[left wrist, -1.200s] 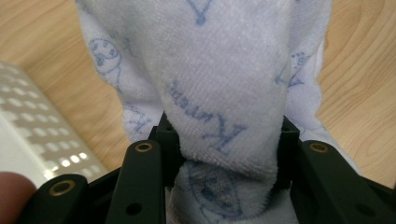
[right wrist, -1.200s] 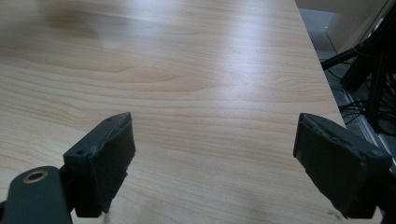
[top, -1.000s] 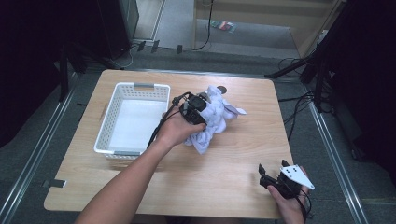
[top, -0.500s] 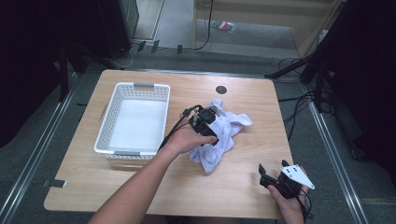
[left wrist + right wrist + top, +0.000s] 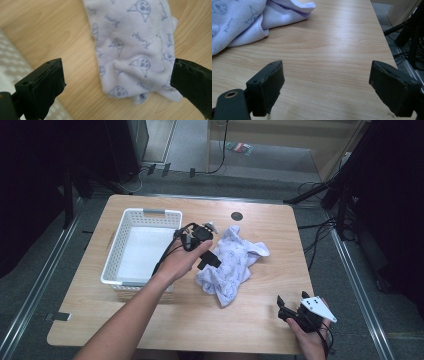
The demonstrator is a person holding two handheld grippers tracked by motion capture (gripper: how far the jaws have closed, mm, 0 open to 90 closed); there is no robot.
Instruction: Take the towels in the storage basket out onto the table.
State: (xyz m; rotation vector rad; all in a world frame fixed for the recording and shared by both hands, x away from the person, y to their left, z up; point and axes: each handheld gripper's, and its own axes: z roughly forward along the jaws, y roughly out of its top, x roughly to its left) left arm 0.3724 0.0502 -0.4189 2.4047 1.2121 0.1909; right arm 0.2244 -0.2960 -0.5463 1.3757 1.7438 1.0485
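A pale lilac cloth point(image 5: 234, 263) with a blue print lies crumpled on the wooden table, right of the basket. My left gripper point(image 5: 207, 260) hovers at its left edge, open; its jaws have just been opening. In the left gripper view the cloth point(image 5: 135, 45) lies below and between the wide jaws of the left gripper point(image 5: 116, 71), and the pads do not press on it. My right gripper point(image 5: 286, 311) rests open near the table's front right corner. In the right gripper view the right gripper point(image 5: 327, 75) has bare wood between its jaws, and the cloth point(image 5: 242, 20) lies farther off at upper left.
A white slotted basket point(image 5: 114, 246) stands empty on the table's left half, just left of my left hand. A small dark round mark point(image 5: 236, 215) sits near the far edge. Cables and stand legs point(image 5: 325, 195) lie on the floor beyond the table's right side.
The left gripper's jaws have opened and let go of the cloth. The cloth has dropped from a held bunch to lie spread on the table. The right gripper has not moved.
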